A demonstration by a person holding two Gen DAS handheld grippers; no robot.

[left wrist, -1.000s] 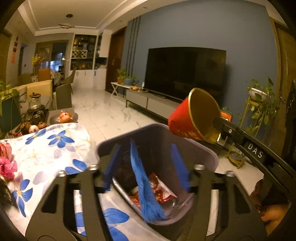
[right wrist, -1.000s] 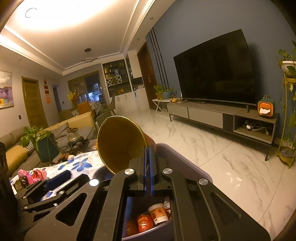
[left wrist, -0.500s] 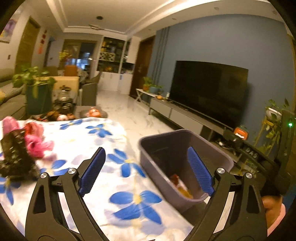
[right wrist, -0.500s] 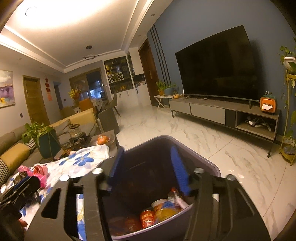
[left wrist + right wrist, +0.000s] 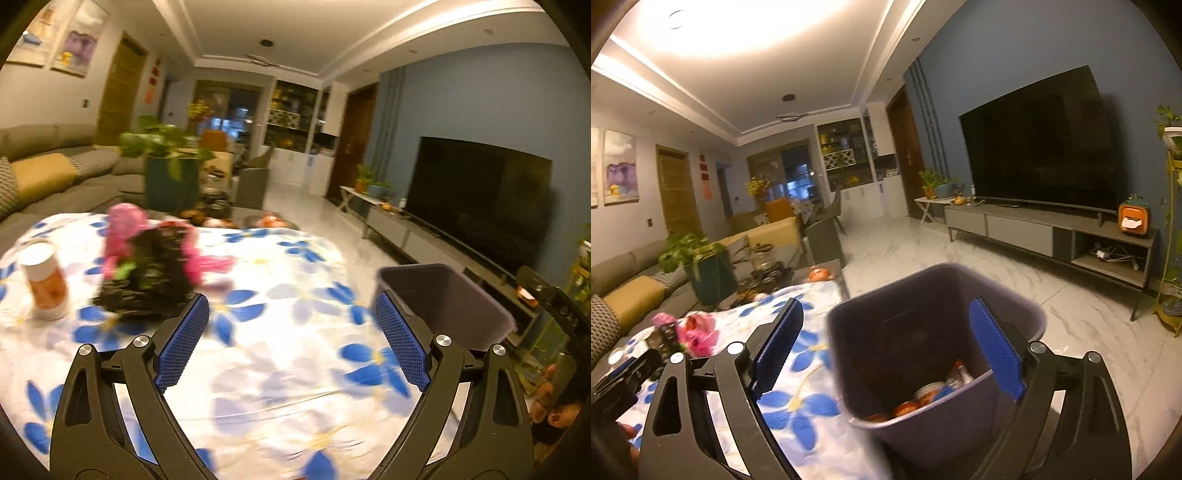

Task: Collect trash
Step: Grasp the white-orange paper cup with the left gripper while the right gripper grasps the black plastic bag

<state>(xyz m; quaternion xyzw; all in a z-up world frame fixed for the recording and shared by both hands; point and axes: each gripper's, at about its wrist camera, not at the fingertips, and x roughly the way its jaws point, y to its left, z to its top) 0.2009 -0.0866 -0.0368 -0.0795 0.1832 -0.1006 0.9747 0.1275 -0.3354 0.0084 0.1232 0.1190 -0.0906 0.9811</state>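
Observation:
My left gripper [image 5: 291, 314] is open and empty above the flowered tablecloth [image 5: 280, 369]. A white and orange cup [image 5: 44, 284] stands upright at the table's left, well left of the fingers. The grey trash bin [image 5: 447, 306] sits off the table's right edge, beside the right fingertip. My right gripper [image 5: 886, 308] is open and empty over the same trash bin [image 5: 923, 432], whose floor holds cans and cups [image 5: 929, 393]. The left gripper's body [image 5: 628, 373] shows at the lower left of the right wrist view.
A dark basket of pink flowers [image 5: 147, 273] stands on the table just beyond my left finger. A potted plant [image 5: 170, 177] and a tea set sit past the table's far end. A sofa [image 5: 44, 173] runs along the left; TV cabinet [image 5: 1052, 232] on the right.
The right gripper let go of the red and gold cup over the bin and now stands wide open. The left gripper opened and swung left, from over the bin to over the table.

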